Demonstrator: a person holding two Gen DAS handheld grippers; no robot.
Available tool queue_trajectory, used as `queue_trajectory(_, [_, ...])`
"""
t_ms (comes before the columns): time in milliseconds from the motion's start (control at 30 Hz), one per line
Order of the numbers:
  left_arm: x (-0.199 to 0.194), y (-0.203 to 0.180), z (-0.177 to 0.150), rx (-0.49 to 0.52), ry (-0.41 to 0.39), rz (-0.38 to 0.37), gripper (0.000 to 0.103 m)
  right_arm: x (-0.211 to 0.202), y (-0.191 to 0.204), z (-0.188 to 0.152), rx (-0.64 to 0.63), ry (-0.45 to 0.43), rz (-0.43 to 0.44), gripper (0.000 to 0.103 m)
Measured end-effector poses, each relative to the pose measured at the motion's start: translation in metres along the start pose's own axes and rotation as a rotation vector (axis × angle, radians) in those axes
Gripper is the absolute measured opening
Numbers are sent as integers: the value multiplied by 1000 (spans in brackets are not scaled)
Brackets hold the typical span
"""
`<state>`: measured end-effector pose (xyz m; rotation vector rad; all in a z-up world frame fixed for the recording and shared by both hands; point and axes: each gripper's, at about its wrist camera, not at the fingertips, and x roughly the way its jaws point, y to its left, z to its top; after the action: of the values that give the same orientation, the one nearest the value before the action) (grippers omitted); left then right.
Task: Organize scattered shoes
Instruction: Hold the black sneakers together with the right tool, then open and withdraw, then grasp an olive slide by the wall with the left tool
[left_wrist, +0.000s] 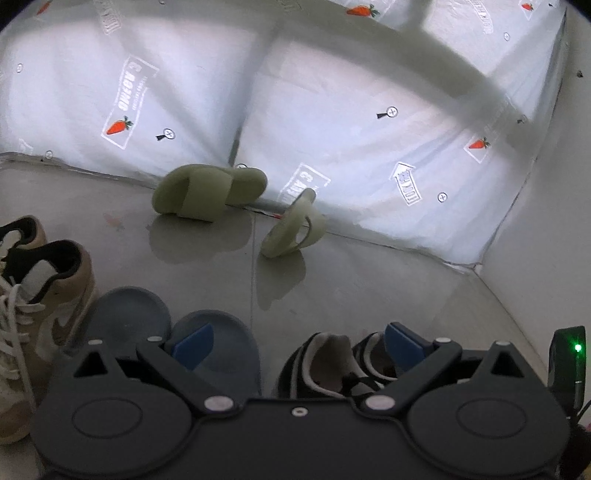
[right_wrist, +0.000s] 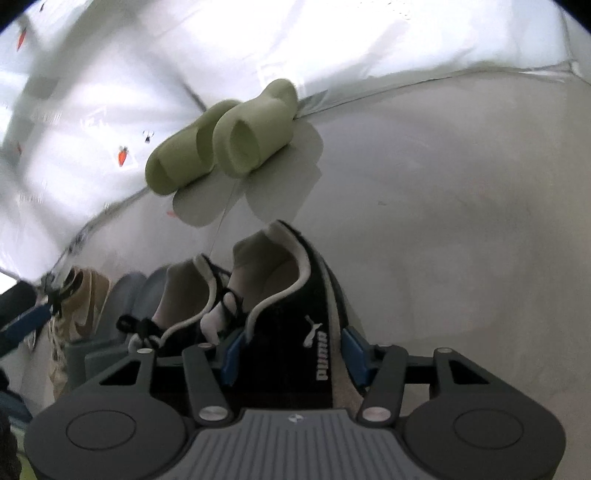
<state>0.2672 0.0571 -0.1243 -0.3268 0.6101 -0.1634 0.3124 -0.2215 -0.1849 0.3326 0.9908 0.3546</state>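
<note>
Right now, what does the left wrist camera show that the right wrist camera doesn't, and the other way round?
Only the left wrist view shows the left claw, open above the row, and one green slide tipped on its edge.

Only the right wrist view shows the right claw around the black sneaker with white logo lettering; whether it actually grips is unclear.

Both show the green slides, black sneakers, blue slides, tan sneakers and printed plastic sheeting.
</note>
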Motion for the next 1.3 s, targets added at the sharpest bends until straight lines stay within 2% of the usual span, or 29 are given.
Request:
queue_trajectory(67, [5, -3, 0, 5, 10, -13, 100, -6, -8, 2, 36, 10, 23, 61])
queue_trajectory(133, [11, -7, 1, 3, 17, -14, 100, -15, -14, 4, 68, -8, 29, 82])
queue_trajectory(300, [37, -15, 5, -22, 76, -66, 100, -48, -24, 18, 44, -114, -48, 89])
queue_trajectory(433, [64, -20, 11, -38, 120, -55, 100, -55, -40, 34, 100, -142, -41, 90])
queue_trajectory(600, [103, -30, 31, 49, 130, 7, 91, -41, -52, 57, 123, -151, -76, 90])
queue_trajectory(700, [129, -33, 47, 110, 103, 30, 75, -26, -53, 72, 100, -134, -81, 90])
queue_trajectory(733, [149, -35, 56, 145, 95, 56, 70, -22, -53, 76, 93, -130, -81, 90])
queue_trajectory(767, [165, -35, 63, 162, 95, 75, 58, -14, -52, 83, 81, -125, -83, 90])
queue_trajectory(800, [175, -35, 66, 163, 102, 83, 53, -8, -50, 88, 73, -122, -85, 90])
queue_trajectory(900, [222, -31, 78, 174, 141, 117, 53, 3, -46, 101, 51, -128, -85, 90])
queue_trajectory(1033, [267, -29, 86, 232, 150, 178, 54, 18, -43, 111, 50, -130, -73, 90])
queue_trajectory(1100, [280, -22, 88, 201, 161, 185, 51, 26, -43, 112, 52, -113, -68, 90])
queue_trajectory(1167, [285, -12, 91, 125, 165, 169, 39, 32, -42, 111, 54, -97, -66, 90])
queue_trajectory(1300, [282, 11, 95, -74, 172, 91, 37, 36, -40, 108, 60, -82, -46, 90])
